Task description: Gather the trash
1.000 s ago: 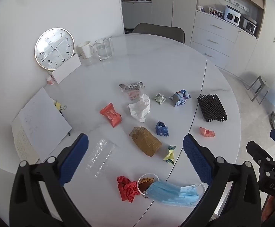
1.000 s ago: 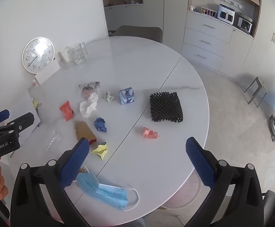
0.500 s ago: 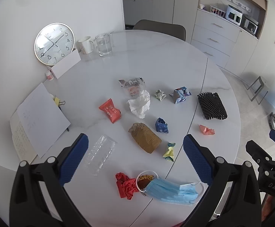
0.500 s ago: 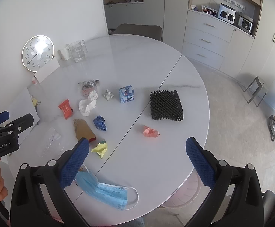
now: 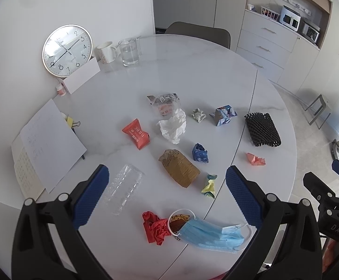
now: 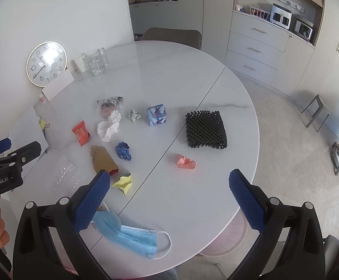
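Note:
Trash lies scattered on a round white table (image 5: 192, 70): a blue face mask (image 5: 211, 233) at the near edge, a red crumpled paper (image 5: 155, 226), a brown packet (image 5: 178, 171), a clear plastic cup (image 5: 122, 189), a white tissue (image 5: 173, 128), an orange wrapper (image 5: 136, 134), a blue wad (image 5: 199, 152), a black foam net (image 5: 262, 129) and a pink scrap (image 5: 255, 159). My left gripper (image 5: 167, 198) is open and empty above the near trash. My right gripper (image 6: 169, 203) is open and empty above the table's near right part, with the mask (image 6: 132, 235) below it.
A clock (image 5: 67, 50), a white mug (image 5: 105, 52) and a glass jug (image 5: 129, 51) stand at the back left. A paper pad (image 5: 48, 142) lies at the left. A chair (image 5: 197, 31) stands behind the table. Cabinets line the far wall.
Both grippers have shifted slightly; the table and trash sit a little lower and nearer in the views. Nothing was picked up.

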